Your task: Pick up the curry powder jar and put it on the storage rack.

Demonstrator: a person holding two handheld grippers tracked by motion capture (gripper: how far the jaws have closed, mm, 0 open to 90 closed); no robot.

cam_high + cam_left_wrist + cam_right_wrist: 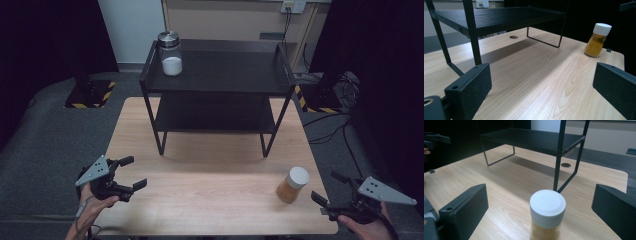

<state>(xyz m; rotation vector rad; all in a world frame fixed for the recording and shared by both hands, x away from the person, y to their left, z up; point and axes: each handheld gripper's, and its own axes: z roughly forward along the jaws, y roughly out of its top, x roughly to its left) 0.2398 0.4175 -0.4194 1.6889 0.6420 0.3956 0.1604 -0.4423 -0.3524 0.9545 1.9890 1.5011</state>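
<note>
The right claw (327, 192) is standing released, its two black jaws spread wide and empty, at the near right corner of the pale wooden counter (200, 190). In the right gripper view the small clear jar of amber-yellow powder with a white screw cap (547, 216) is sitting upright just ahead, roughly centred between the jaws but not yet touched by either. In the high view the jar (293, 184) is resting on the counter just beside the claw, near the right edge and well apart from the rack.

The left claw (131, 173) is likewise hanging released and empty at the near left corner, pointing across the counter toward the jar.

Farther out, the black two-tier metal shelf rack (217, 75) is standing at the back of the counter, with a glass jar of white powder under a shiny metal lid (170, 53) on its top tier, at the left rear corner.

The step in hand is probably the reach for the amber jar. To do it well, the right claw should be advancing level and low so the jaws pass either side of the glass body, below the cap, then closing squarely; how far the jaws are from the jar is hard to judge from this angle. A tilted approach could be nudging the jar over.
</note>
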